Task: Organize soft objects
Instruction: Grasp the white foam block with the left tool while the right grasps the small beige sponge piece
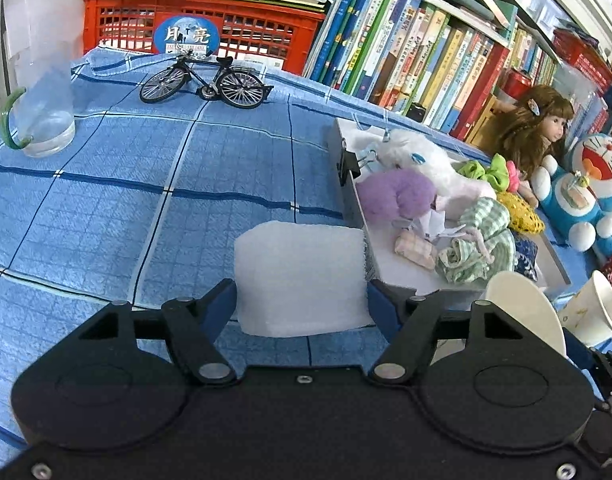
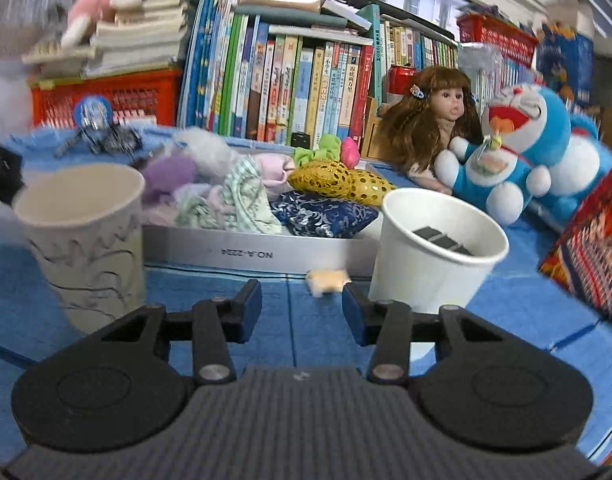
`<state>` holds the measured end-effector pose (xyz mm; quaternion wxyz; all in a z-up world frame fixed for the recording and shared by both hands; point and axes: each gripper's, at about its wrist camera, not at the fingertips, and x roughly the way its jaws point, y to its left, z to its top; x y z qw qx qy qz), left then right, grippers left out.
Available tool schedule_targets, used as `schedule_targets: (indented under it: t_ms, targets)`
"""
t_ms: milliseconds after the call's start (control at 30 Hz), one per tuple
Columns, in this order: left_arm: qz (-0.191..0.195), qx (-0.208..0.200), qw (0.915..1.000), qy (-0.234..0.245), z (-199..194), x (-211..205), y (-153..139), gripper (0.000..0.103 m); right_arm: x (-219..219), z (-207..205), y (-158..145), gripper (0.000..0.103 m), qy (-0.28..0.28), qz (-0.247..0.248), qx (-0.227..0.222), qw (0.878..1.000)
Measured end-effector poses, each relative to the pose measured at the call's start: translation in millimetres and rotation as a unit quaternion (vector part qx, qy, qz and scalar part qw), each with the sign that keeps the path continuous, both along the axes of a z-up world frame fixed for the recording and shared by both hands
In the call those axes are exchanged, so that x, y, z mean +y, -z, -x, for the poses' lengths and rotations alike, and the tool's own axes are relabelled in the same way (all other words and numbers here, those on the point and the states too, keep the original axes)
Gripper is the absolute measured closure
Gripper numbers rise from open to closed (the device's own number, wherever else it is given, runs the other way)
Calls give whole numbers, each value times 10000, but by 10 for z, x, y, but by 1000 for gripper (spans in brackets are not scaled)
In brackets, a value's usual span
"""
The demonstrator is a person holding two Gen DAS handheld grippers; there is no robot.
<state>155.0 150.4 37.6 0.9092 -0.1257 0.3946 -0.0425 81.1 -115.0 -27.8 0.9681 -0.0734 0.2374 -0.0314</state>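
Observation:
A white foam block (image 1: pixel 300 280) sits between the blue pads of my left gripper (image 1: pixel 300 304), and both pads touch its sides. It is just left of the grey tray (image 1: pixel 401 276), which holds a purple pompom (image 1: pixel 397 194), a white plush (image 1: pixel 417 156), green checked cloth (image 1: pixel 481 240) and other soft pieces. In the right wrist view my right gripper (image 2: pixel 302 312) stands open with nothing between its fingers. A small yellow soft piece (image 2: pixel 327 282) lies on the blue cloth just beyond them, in front of the tray's front wall (image 2: pixel 246 254).
Two paper cups flank the right gripper: a patterned one (image 2: pixel 86 240) on the left and a white one (image 2: pixel 437 248) with dark pieces inside. A doll (image 2: pixel 437 120), a blue plush (image 2: pixel 517 152) and books stand behind the tray. A model bicycle (image 1: pixel 206 80) and a glass mug (image 1: pixel 46 120) sit on the far cloth.

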Motion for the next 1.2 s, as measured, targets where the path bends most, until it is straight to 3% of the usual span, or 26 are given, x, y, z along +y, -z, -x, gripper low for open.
schedule_targets:
  t_ms: [167,500,667,700,767,800,833,1000,1200]
  targets:
    - [524,48,9986,-33,-93,92,8,35,79,-116,83,38,187,319,143,9992]
    - [432,131,9989,-99,-240,50,75,33,229,-378,113,23,439,775,341,9954]
    - [417,171,9989,-101,-253,27,98,35,267,-408,131,23,428,834,323,9951]
    - [412,176,9989,-105,-255,29,99,35,267,-398,135,28,400,812,319,9954]
    - [432,174,9989,-108,-254,34,100,36,255,-385,137,46,341,742,377,9959]
    - [438,174,9988,-109,-250,39,101,37,255,-375,139,67,350,706,409,9960]
    - [439,175,9988,-92,-248,37,102,37,253,-367,145,74,375,699,425,9959]
    - [418,146,9990,-16,-206,28,82,37,210,-325,159,92,464,654,456,9957]
    - [340,35,9994,76,-133,-2,29,38,182,-255,135,98,506,596,400,9961]
